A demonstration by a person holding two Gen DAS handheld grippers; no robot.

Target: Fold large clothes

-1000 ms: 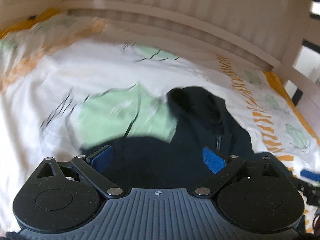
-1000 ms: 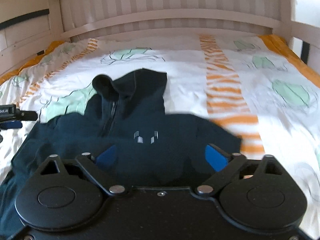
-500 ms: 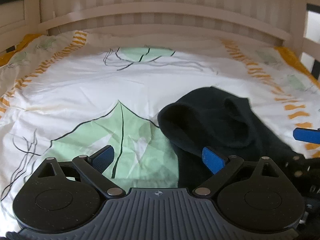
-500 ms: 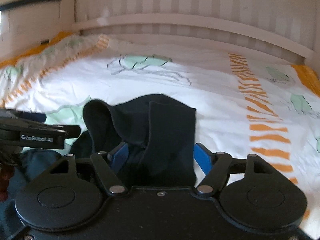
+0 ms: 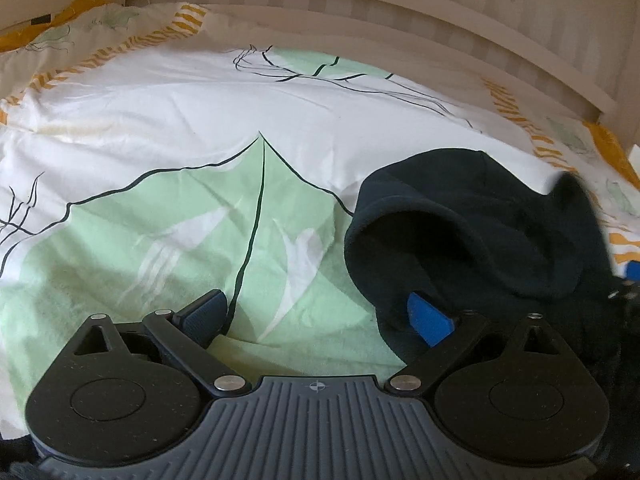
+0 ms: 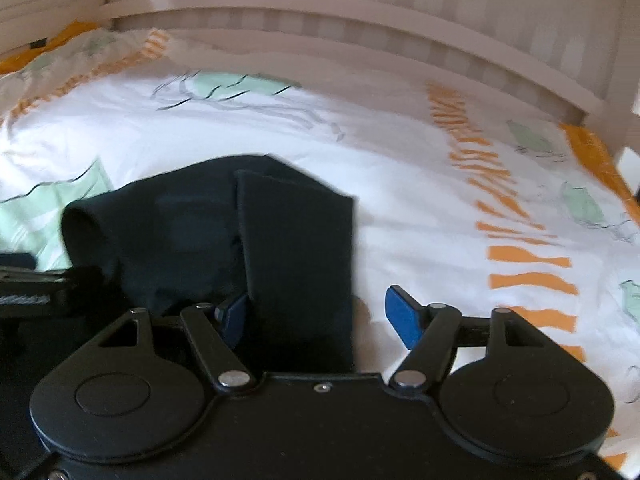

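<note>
A dark navy hoodie (image 5: 472, 240) lies on the bed, its hood bunched and open toward my left gripper. My left gripper (image 5: 316, 316) is open, low over the sheet; its right fingertip (image 5: 428, 318) sits at the hood's left edge. In the right wrist view the hoodie's hood (image 6: 224, 240) lies flat with a fold down its middle. My right gripper (image 6: 320, 316) is open, low over the hood's right part, which lies between its fingers. The hoodie's body is hidden below both grippers.
A white bedsheet (image 5: 200, 120) with green leaf prints and orange stripes covers the bed. A white slatted headboard (image 6: 360, 4) runs along the far side. The left gripper's body (image 6: 24, 284) shows at the left edge of the right wrist view.
Both grippers have moved forward from the hoodie's body to its hood and dropped lower. The left one has shifted left, off the garment onto the sheet. Both stay open.
</note>
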